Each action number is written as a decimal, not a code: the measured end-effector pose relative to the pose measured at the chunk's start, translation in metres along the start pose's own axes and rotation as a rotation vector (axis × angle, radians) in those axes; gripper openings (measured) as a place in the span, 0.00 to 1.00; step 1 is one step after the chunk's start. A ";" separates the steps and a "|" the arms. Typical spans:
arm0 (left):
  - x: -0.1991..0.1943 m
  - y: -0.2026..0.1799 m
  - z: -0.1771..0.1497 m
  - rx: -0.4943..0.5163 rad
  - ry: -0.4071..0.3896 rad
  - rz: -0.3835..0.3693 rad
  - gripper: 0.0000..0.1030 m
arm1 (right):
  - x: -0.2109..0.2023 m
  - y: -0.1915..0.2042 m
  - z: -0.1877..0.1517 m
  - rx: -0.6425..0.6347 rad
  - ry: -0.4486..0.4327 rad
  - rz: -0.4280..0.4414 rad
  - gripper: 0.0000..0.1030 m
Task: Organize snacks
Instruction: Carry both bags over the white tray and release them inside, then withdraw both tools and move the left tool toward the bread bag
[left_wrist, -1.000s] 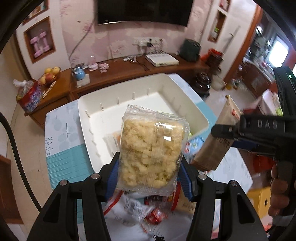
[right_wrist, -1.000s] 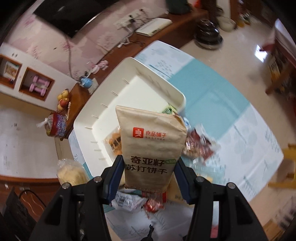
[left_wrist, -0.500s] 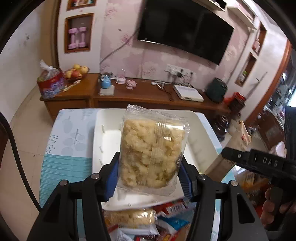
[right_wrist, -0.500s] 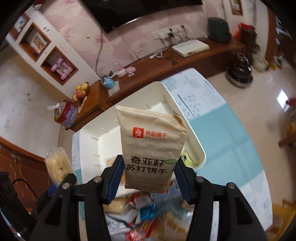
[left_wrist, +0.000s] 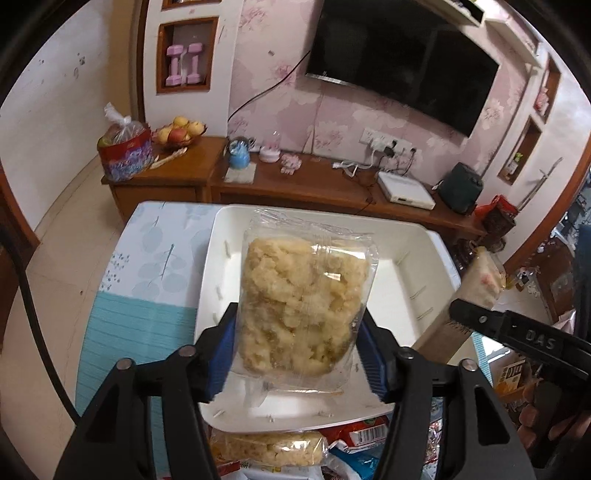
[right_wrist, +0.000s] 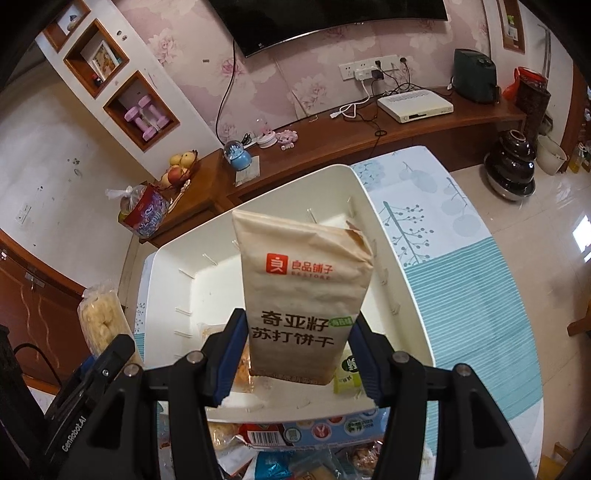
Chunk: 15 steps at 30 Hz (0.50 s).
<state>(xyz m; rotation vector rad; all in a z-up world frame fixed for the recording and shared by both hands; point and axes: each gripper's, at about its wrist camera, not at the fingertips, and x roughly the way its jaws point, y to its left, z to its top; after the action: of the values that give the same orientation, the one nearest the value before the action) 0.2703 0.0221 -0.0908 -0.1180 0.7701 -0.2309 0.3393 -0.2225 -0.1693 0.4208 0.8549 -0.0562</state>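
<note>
A clear packet of yellow puffed snack (left_wrist: 303, 302) stands upright between the blue pads of my left gripper (left_wrist: 299, 347). Its jaws are opening, and the pads still touch the packet's sides. It hangs over the white bin (left_wrist: 406, 251). My right gripper (right_wrist: 295, 350) is shut on a tan paper cracker bag (right_wrist: 299, 288) with a red logo, held upright above the same bin (right_wrist: 166, 295). Each gripper shows at the edge of the other's view: the right one (left_wrist: 517, 332) with its bag, and the left one (right_wrist: 103, 362) with the yellow packet (right_wrist: 99, 317).
Small packets lie in the bin's near end, one of them green (right_wrist: 347, 369). A pile of loose snacks (left_wrist: 269, 450) sits on the table in front of the bin. The table wears a teal, leaf-print cloth (left_wrist: 129, 325). Behind stands a wooden TV cabinet (left_wrist: 295, 184).
Both grippers have rolled level and moved forward over the bin, which now lies squarely below them. The left jaws stand slightly wider. Both packets remain between the pads.
</note>
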 end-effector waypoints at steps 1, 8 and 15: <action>0.001 0.001 0.000 -0.004 0.005 0.014 0.75 | -0.001 0.001 0.000 -0.005 -0.007 0.000 0.57; -0.008 0.008 -0.001 -0.019 -0.012 -0.008 0.79 | -0.008 0.003 0.000 -0.023 -0.041 -0.012 0.71; -0.019 0.017 -0.008 -0.016 -0.002 -0.020 0.80 | -0.021 0.004 -0.010 -0.014 -0.065 -0.027 0.71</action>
<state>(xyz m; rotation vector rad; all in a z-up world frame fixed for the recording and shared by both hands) 0.2542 0.0430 -0.0867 -0.1414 0.7692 -0.2439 0.3187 -0.2172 -0.1579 0.3925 0.7962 -0.0884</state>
